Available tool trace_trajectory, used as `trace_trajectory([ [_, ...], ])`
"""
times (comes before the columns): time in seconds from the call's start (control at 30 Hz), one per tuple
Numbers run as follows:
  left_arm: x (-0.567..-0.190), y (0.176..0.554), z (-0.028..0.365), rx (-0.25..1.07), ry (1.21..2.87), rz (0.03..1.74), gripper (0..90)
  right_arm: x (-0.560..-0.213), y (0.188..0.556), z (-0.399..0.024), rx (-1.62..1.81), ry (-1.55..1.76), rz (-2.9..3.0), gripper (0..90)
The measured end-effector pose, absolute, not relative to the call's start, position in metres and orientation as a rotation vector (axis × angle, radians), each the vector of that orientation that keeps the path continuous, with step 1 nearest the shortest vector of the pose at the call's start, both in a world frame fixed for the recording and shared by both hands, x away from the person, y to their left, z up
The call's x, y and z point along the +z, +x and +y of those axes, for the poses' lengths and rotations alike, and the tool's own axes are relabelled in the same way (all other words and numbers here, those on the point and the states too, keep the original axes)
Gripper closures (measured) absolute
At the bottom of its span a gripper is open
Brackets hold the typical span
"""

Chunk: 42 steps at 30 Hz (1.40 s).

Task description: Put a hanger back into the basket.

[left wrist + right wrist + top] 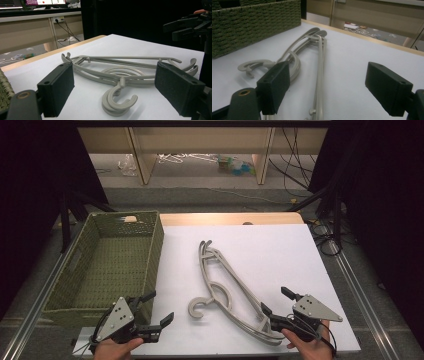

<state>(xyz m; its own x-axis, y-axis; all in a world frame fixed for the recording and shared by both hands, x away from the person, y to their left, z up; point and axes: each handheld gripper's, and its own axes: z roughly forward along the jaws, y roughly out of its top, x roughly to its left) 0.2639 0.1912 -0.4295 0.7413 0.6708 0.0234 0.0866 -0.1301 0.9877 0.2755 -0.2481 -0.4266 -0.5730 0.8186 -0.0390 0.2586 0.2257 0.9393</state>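
Note:
A stack of grey plastic hangers [206,252] lies flat on the white tabletop [285,255], its hooks [193,310] curled toward the near edge. My left gripper [160,306] hovers at the near left by the basket's front corner, open and empty; its jaws face the hooks [117,105] in the left gripper view. My right gripper [274,299] is at the near right beside the hangers' near end, open with nothing between its pads. In the right gripper view the hangers [320,50] run away between the jaws. The right gripper [185,27] also appears far off in the left gripper view.
A green woven basket [154,255] stands at the left of the table, empty inside; its wall [249,22] rises left of the hangers. A wooden strip [230,218] edges the table's far side. Cables [325,240] hang at the far right.

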Motion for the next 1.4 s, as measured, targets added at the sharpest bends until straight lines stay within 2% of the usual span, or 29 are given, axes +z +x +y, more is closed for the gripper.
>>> trace_trajectory([
  [0.73, -0.431, 0.264, 0.189, 0.555, 1.653, 0.617, 15.7, -0.426, 0.277, -0.238, 1.317, 0.968, 2.026, 16.0],
  [1.0, -0.432, 0.265, 0.186, 0.554, 1.665, 0.625, 15.7, -0.419, 0.286, -0.202, 1.267, 0.841, 2.169, 20.2],
  [1.13, -0.432, 0.264, 0.185, 0.558, 1.672, 0.612, 15.7, -0.418, 0.289, -0.183, 1.193, 0.735, 2.281, 25.1],
  [1.33, -0.433, 0.265, 0.185, 0.553, 1.677, 0.627, 15.7, -0.424, 0.293, -0.174, 1.103, 0.708, 2.382, 28.3],
  [1.4, -0.433, 0.265, 0.185, 0.555, 1.679, 0.624, 15.7, -0.426, 0.297, -0.172, 1.067, 0.684, 2.439, 35.2],
])
